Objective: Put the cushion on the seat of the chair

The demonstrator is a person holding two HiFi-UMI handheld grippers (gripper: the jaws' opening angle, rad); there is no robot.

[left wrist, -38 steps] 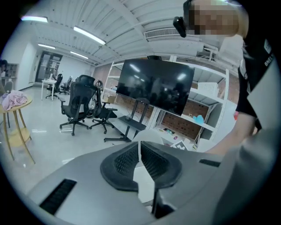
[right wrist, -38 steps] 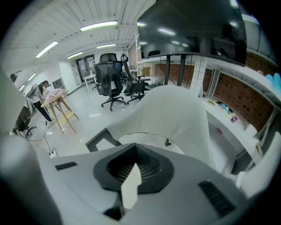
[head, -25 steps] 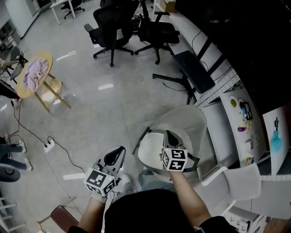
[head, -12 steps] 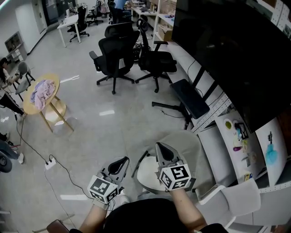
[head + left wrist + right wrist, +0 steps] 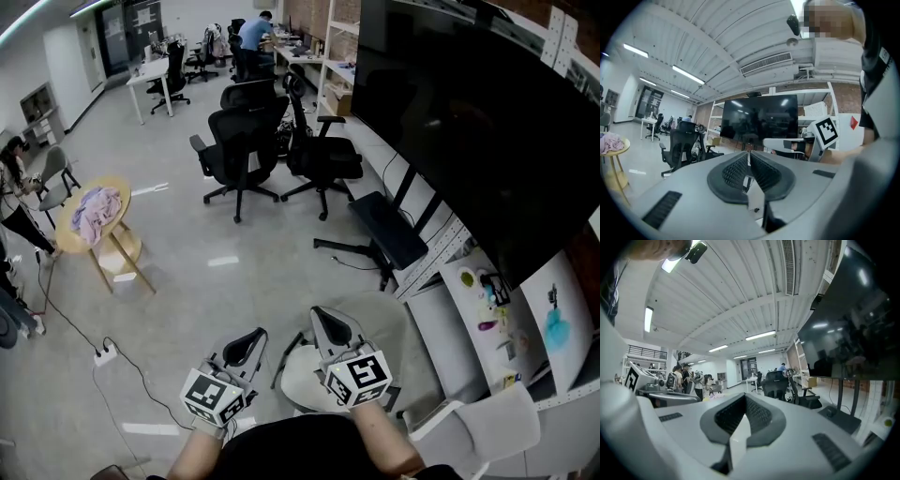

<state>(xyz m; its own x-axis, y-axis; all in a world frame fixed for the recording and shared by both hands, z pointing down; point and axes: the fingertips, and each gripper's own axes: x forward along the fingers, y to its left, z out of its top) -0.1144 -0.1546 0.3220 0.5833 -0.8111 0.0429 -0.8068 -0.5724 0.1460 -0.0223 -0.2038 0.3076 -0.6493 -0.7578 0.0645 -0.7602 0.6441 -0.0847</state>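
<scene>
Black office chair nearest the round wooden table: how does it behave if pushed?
The black office chair stands on a star base that looks wheeled, on a smooth, glossy floor, so it would likely roll easily. It rests on a single centre post, so an off-centre push would probably swivel it. Its back is tall, so a high shove might tilt it.

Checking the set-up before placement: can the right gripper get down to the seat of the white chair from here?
Probably yes. The right gripper hangs shut directly over the white chair, and nothing shows between it and the pale seat; it would only need lowering.
</scene>
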